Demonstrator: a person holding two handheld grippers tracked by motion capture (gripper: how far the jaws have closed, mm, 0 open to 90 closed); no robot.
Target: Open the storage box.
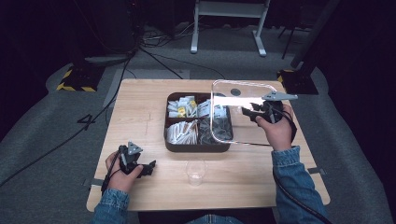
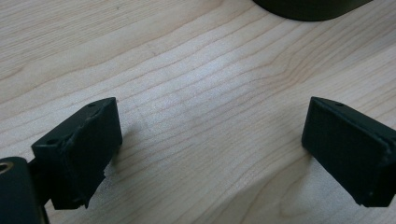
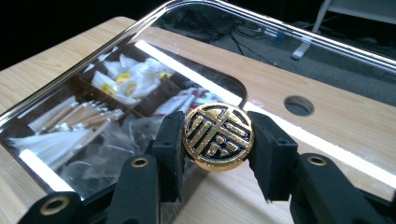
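Observation:
A dark brown compartment box [image 1: 173, 140] sits mid-table, holding white packets, wooden sticks and clear wrappers. Its clear lid [image 1: 243, 114] hangs tilted over the box's right half and the table beside it. My right gripper [image 1: 249, 112] is shut on the lid's round gold-and-black knob [image 3: 218, 136], one pad on each side. Through the lid [image 3: 140, 70] the box's contents show blurred. My left gripper [image 1: 148, 168] rests low at the table's front left, jaws wide open over bare wood [image 2: 210, 116] with nothing between them. The box's dark edge [image 2: 308, 8] lies ahead of it.
A small clear plastic cup [image 1: 195, 172] stands near the front edge, between my hands and in front of the box. The table has a round hole [image 3: 299, 106] at its far right. Cables, a white desk frame [image 1: 229, 23] and stands are on the floor beyond.

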